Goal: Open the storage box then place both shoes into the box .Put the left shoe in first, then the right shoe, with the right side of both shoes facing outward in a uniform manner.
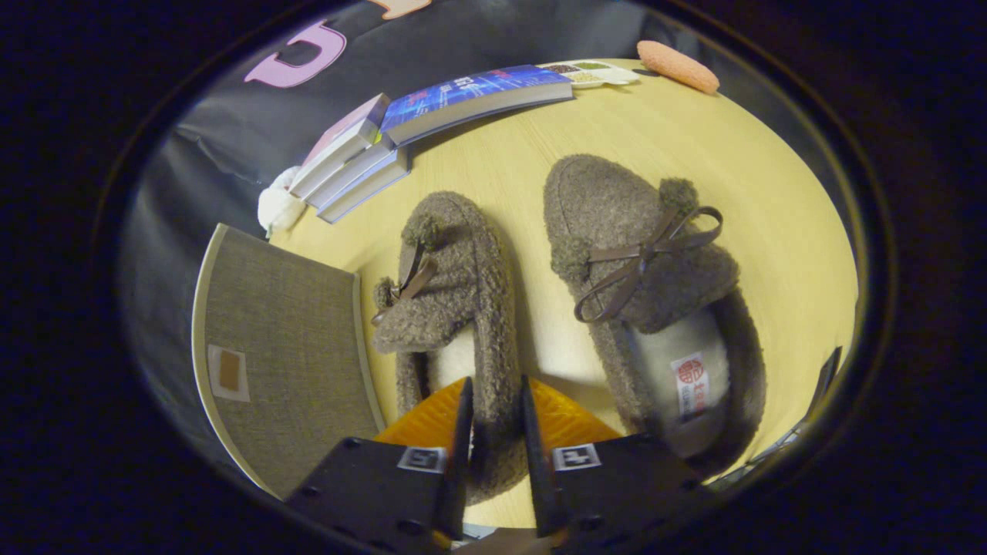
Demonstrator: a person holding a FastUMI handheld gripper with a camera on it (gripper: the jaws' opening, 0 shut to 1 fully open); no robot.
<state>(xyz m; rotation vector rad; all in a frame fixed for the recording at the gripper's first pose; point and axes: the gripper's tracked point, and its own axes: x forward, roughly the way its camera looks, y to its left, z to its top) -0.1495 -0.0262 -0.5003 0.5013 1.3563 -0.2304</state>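
Gripper [493,420]: fingers clamped on the side wall of the left fuzzy brown slipper [451,308], tilted, bow-trimmed. Just beside it, right slipper [644,285], same boucle pile, pale lining, flat on the table [740,154], light wood grain. Left of the fingers, grey woven fabric storage box [289,354], lid shut. Beyond: stacked books [432,127], orange oval sponge [677,65], black cloth wall.

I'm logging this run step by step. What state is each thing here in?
Gripper: shut on the left shoe's side wall.
Left shoe: tilted on its side, held.
Right shoe: flat on the table, untouched.
Storage box: lid closed.
Books: stacked, closed.
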